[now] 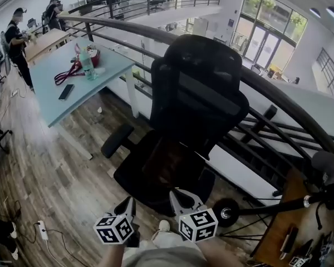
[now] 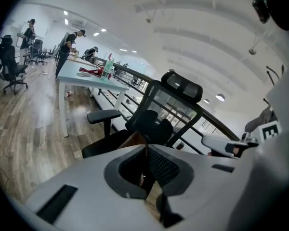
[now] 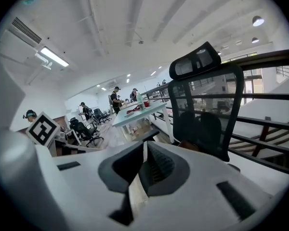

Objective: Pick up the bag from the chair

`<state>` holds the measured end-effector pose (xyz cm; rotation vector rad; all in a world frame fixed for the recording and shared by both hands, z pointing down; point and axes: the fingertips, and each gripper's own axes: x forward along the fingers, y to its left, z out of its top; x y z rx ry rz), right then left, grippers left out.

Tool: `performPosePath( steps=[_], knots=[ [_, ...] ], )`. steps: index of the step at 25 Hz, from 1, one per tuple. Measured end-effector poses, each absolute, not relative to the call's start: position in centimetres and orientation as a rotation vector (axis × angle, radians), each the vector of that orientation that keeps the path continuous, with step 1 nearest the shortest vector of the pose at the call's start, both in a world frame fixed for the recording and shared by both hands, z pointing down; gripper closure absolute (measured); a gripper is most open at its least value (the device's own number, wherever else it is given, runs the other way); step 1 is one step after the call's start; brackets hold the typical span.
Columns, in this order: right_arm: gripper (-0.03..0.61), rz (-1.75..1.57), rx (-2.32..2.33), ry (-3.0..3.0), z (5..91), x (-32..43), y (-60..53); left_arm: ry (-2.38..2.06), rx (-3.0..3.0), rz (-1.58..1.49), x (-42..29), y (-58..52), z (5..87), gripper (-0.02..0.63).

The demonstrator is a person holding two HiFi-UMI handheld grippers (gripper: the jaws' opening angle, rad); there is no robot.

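Observation:
A black mesh office chair (image 1: 197,99) stands in the middle of the head view, its back toward the railing. On its seat lies a dark brown bag (image 1: 166,161), partly in shadow; a brown edge of the bag (image 2: 134,138) shows in the left gripper view and a corner of the bag (image 3: 188,145) in the right gripper view. My left gripper (image 1: 130,202) and right gripper (image 1: 176,194) hover side by side just short of the seat's front edge, not touching the bag. Both are shut with nothing held: left gripper (image 2: 145,150), right gripper (image 3: 144,149).
A curved metal railing (image 1: 278,102) runs behind the chair. A light blue table (image 1: 55,71) with a bottle (image 1: 87,65), red items and a phone stands at left. People work at far desks. A power strip (image 1: 43,230) lies on the wood floor; a wooden desk (image 1: 286,216) is at lower right.

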<state>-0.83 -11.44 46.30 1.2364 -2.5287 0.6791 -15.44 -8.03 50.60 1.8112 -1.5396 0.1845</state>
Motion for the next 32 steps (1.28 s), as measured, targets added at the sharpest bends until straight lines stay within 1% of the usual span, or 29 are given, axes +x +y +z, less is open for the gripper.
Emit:
performPosePath(
  steps=[17,18,19,20,22,23,24,25,32],
  knots=[
    [0.57,0.87,1.248,-2.34,56.9,-0.5,-16.7,-1.447,1.787,0.315,-16.2,-15.4,59.0,0.606],
    [0.546,0.888,1.249,-2.331,57.5,-0.5,-16.9,-1.438,1.79,0.331,-16.2,-15.7,59.5,0.605],
    [0.498,0.904,1.247,-2.322,58.3,-0.6,-17.1,-1.429,1.792,0.346,-16.0,-16.1,60.2,0.605],
    [0.472,0.919,1.245,-2.314,59.0,-0.6,-17.3,-1.419,1.794,0.358,-15.9,-16.4,60.9,0.604],
    [0.44,0.937,1.253,-2.293,60.5,-0.7,-17.8,-1.388,1.801,0.374,-15.6,-17.2,62.4,0.6],
    [0.432,0.944,1.263,-2.279,61.2,-0.7,-18.0,-1.367,1.805,0.379,-15.5,-17.5,63.2,0.583],
    [0.431,0.951,1.275,-2.263,61.8,-0.8,-18.1,-1.345,1.808,0.386,-15.4,-17.8,63.9,0.522],
    [0.43,0.958,1.286,-2.247,62.5,-0.8,-18.2,-1.327,1.807,0.393,-15.3,-18.1,64.6,0.482],
    [0.422,0.995,1.317,-2.136,68.2,-0.1,-18.9,-1.303,1.784,0.455,-15.1,-20.5,69.2,0.447]
  ],
)
